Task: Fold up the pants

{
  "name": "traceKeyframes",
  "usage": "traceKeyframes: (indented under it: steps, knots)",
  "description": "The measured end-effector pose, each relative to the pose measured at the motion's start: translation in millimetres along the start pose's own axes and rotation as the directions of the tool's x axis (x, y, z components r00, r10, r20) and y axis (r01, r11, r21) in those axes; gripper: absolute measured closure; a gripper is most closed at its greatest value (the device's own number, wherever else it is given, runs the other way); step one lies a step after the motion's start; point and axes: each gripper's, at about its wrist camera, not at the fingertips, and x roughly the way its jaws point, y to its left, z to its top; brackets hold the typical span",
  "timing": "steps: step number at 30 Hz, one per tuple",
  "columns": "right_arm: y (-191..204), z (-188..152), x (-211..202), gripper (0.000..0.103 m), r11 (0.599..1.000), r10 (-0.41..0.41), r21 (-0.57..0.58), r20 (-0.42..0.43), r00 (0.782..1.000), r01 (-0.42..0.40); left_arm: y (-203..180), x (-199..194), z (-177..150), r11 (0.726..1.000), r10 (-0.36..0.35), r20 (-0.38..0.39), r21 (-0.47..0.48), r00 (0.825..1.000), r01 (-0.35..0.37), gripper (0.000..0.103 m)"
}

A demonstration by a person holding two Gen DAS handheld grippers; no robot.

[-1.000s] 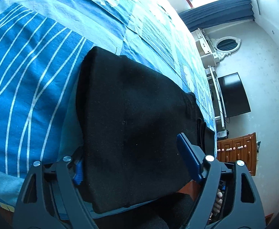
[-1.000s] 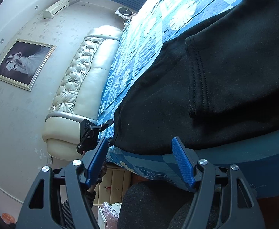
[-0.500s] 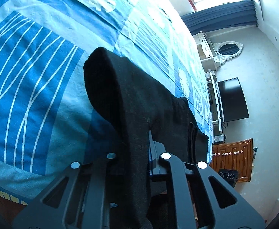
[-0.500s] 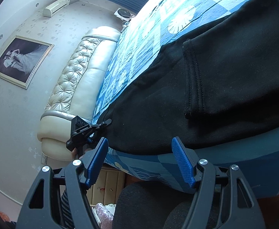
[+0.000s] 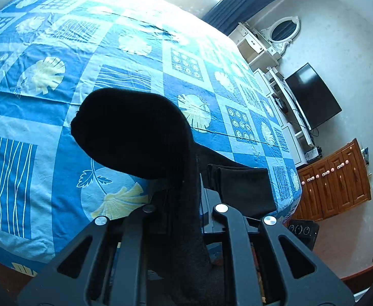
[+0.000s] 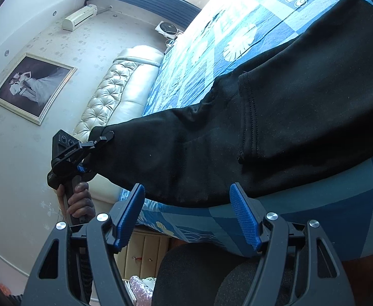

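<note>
Black pants (image 6: 301,117) lie along the near edge of a bed with a blue patterned cover (image 5: 59,81). My left gripper (image 5: 184,199) is shut on one end of the pants (image 5: 135,132) and holds it lifted above the bed; the cloth drapes over its fingers and hides the pads. It also shows in the right wrist view (image 6: 94,144), clamped on the raised end. My right gripper (image 6: 186,214) is open and empty, just below the bed's edge under the pants' lower hem. A stitched seam (image 6: 249,125) crosses the pants.
A cream tufted headboard (image 6: 115,94) and a framed picture (image 6: 33,86) are to the left. A TV (image 5: 311,97), a white dresser with oval mirror (image 5: 286,29) and a wooden cabinet (image 5: 337,181) stand past the bed's far side. A dark chair seat (image 6: 199,275) is below my right gripper.
My left gripper closed on the pants' end and lifted it up off the bed, away from the edge. My right gripper has stayed open and nearly still.
</note>
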Motion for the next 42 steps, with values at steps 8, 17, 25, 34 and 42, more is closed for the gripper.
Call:
traceKeyframes:
  steps: [8, 17, 25, 34, 42]
  knots:
    - [-16, -1, -23, 0.034, 1.000, 0.007, 0.029, 0.051, 0.999, -0.008, -93, 53, 11, 0.983, 0.090, -0.051, 0.166, 0.995, -0.080, 0.090]
    - [-30, 0, -56, 0.034, 0.998, -0.029, 0.056, 0.152, 0.988, 0.021, -159, 142, -11, 0.937, 0.210, -0.096, 0.303, 0.973, -0.172, 0.090]
    - [-42, 6, -83, 0.034, 0.988, -0.155, 0.062, 0.250, 0.956, 0.144, -182, 208, -44, 0.899, 0.301, -0.136, 0.371, 0.944, -0.233, 0.090]
    - [-59, 9, -102, 0.033, 0.977, -0.208, 0.108, 0.308, 0.928, 0.183, -194, 247, -72, 0.849, 0.404, -0.106, 0.414, 0.909, -0.329, 0.090]
    - [-67, 10, -106, 0.033, 0.972, -0.225, 0.144, 0.315, 0.922, 0.188, -197, 254, -83, 0.832, 0.425, -0.071, 0.423, 0.902, -0.359, 0.086]
